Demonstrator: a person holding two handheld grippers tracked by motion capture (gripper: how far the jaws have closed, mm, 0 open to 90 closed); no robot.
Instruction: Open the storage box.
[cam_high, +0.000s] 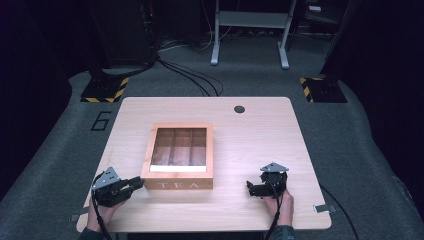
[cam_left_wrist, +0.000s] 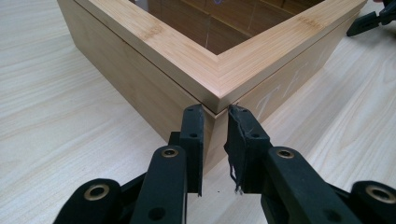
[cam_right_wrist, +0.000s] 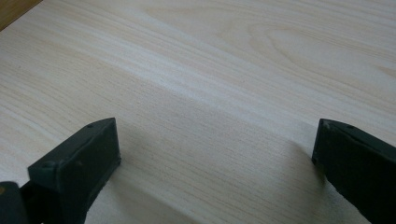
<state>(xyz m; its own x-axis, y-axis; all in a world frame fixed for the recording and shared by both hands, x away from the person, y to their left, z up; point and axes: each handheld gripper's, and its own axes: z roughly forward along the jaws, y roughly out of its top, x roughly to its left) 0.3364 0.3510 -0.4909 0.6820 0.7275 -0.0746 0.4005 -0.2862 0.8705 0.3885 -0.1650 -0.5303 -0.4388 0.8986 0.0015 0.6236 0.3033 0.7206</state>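
A bamboo tea box (cam_high: 177, 185) with a windowed lid and "TEA" on its front wall stands in the middle of the table. My left gripper (cam_high: 141, 182) is at the box's near left corner. In the left gripper view its jaws (cam_left_wrist: 215, 112) are pinched on that corner of the tea box (cam_left_wrist: 154, 84), just under the lid's seam. My right gripper (cam_high: 250, 189) rests to the right of the box, apart from it. Its jaws (cam_right_wrist: 215, 135) stand wide open with bare wood between them. The other gripper's black tips (cam_left_wrist: 373, 16) show beyond the box.
The light wooden table (cam_high: 260, 140) has a dark round cable hole (cam_high: 239, 108) near its far edge. Through the lid I see wooden dividers inside the box. Grey carpet, cables and stand bases lie beyond the table.
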